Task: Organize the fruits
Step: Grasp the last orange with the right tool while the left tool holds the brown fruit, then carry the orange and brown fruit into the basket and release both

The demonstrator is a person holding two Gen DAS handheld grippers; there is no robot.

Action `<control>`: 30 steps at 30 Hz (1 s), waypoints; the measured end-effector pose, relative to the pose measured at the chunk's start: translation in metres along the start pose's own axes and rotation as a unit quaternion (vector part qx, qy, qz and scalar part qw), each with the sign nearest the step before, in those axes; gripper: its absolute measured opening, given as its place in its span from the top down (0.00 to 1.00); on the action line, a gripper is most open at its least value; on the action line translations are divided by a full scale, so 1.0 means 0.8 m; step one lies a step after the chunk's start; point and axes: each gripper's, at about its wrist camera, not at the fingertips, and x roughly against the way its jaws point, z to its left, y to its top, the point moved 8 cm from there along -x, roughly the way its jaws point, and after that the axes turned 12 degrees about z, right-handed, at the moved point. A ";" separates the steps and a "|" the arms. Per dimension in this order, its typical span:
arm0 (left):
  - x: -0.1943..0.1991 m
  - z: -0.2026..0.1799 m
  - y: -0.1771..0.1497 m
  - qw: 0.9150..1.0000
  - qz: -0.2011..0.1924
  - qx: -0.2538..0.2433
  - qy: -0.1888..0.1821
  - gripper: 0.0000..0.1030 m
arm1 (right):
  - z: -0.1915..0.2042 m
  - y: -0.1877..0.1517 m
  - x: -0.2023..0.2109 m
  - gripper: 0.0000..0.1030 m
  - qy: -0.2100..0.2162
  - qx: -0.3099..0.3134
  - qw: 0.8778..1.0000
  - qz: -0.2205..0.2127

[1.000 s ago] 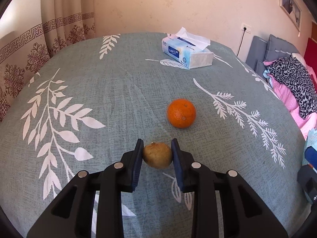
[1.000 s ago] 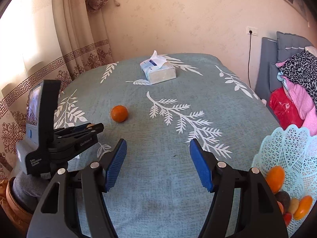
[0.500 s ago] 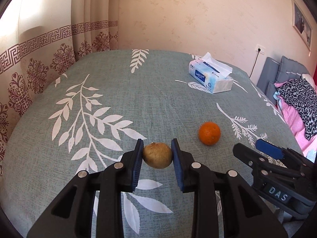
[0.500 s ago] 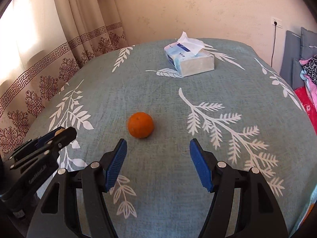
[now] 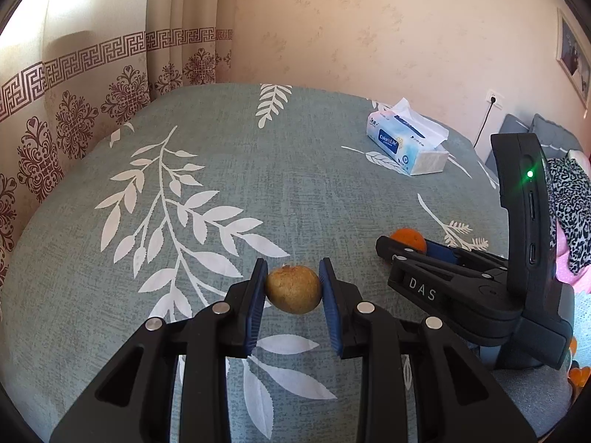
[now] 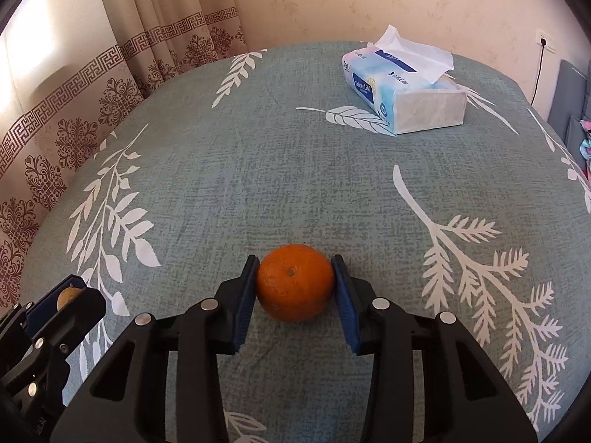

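Blue-padded jaws of the left hand-held gripper are clamped on a small brown, rough-skinned fruit, gripped across its widest part so that it cannot roll out; whether it hangs clear of the cloth cannot be told. To its right, the right hand-held gripper has its pads against both flanks of the orange, which sits on the tabletop near the front edge, stem scar facing the camera. Its skin is bright, smooth and unblemished. The squeeze appears symmetric, probably to keep the round fruit from slipping sideways when lifted. A tissue pack lies well apart towards the far right corner, clear of both grasps. Beyond the far edge hangs a patterned curtain.
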 end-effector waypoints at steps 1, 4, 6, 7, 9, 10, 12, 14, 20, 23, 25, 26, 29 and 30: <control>-0.001 0.000 0.000 1.000 0.000 0.000 0.000 0.72 | -0.001 0.000 0.001 0.61 0.001 -0.001 1.000 0.000; -0.001 0.000 0.000 1.000 0.001 0.000 -0.001 0.72 | -0.005 -0.005 0.008 0.61 -0.002 -0.006 1.000 -0.002; -0.001 -0.001 -0.001 1.000 0.000 -0.002 -0.001 0.72 | -0.008 -0.010 0.015 0.61 -0.006 -0.012 1.000 -0.003; -0.001 -0.002 -0.001 1.000 0.000 -0.003 -0.001 0.72 | -0.011 -0.013 0.019 0.61 -0.008 -0.016 1.000 -0.004; 0.001 -0.005 -0.002 1.000 -0.001 -0.007 -0.001 0.72 | -0.016 -0.019 0.030 0.61 -0.008 -0.023 1.000 -0.007; 0.001 -0.006 -0.002 1.000 -0.002 -0.008 -0.002 0.72 | -0.019 -0.023 0.036 0.61 -0.012 -0.027 1.000 -0.009; 0.001 -0.009 -0.004 1.000 -0.002 -0.011 -0.002 0.72 | -0.024 -0.031 0.049 0.61 -0.016 -0.031 0.999 -0.014; 0.001 -0.014 -0.008 1.000 -0.001 -0.016 -0.003 0.72 | -0.032 -0.041 0.061 0.61 -0.025 -0.036 0.999 -0.016; 0.006 -0.035 -0.017 0.999 -0.004 -0.039 -0.009 0.72 | -0.051 -0.078 0.089 0.61 -0.050 -0.049 0.997 -0.016; 0.008 -0.044 -0.022 0.999 -0.004 -0.049 -0.012 0.72 | -0.056 -0.090 0.111 0.61 -0.078 -0.040 0.995 -0.037; 0.009 -0.051 -0.027 0.998 -0.003 -0.055 -0.014 0.72 | -0.059 -0.096 0.126 0.61 -0.101 -0.032 0.993 -0.052; 0.009 -0.054 -0.030 0.998 -0.002 -0.058 -0.015 0.72 | -0.061 -0.100 0.132 0.61 -0.108 -0.031 0.992 -0.057; 0.011 -0.068 -0.040 0.997 0.001 -0.073 -0.019 0.72 | -0.065 -0.111 0.151 0.61 -0.109 -0.033 0.991 -0.067; 0.012 -0.072 -0.043 0.997 0.001 -0.078 -0.021 0.72 | -0.066 -0.115 0.157 0.61 -0.113 -0.033 0.990 -0.071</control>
